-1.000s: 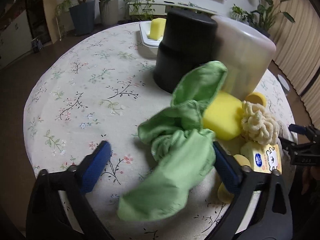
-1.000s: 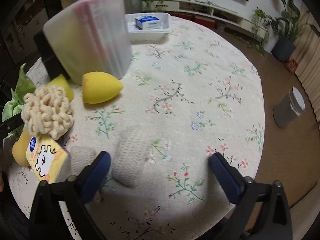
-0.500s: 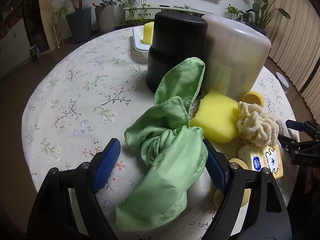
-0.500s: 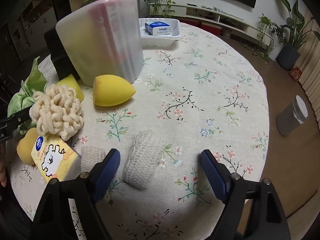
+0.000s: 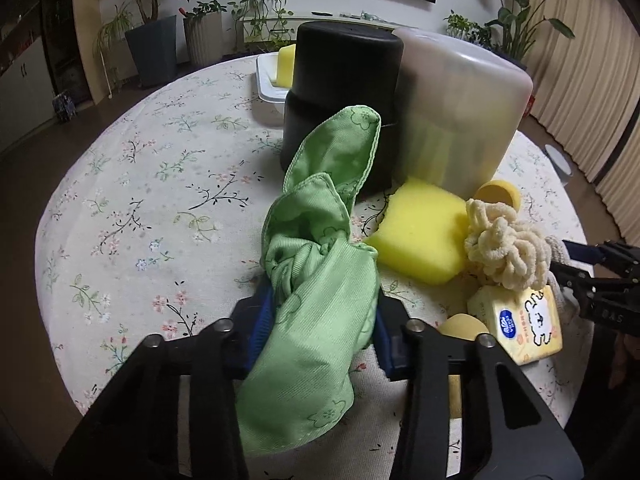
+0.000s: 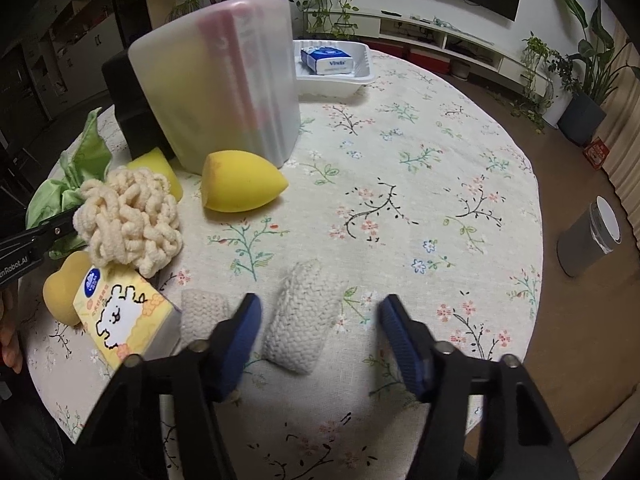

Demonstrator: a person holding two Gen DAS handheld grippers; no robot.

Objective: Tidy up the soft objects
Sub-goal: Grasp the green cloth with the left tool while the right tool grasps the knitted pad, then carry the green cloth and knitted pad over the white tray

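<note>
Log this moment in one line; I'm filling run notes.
left gripper: closing on green cloth | right gripper: closing around white knit piece, pads apart

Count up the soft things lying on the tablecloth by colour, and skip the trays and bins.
Green: 1, crumpled green cloth
Yellow: 4, square foam sponge, egg-shaped sponge, rounded sponge, tissue pack
Cream: 3, loopy yarn ball, two knitted pads
Total: 8

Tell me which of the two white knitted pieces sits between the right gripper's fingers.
The larger knitted piece, lying between the closing fingers of the right gripper. The smaller knitted piece lies outside them, beside the yellow tissue pack.
</note>
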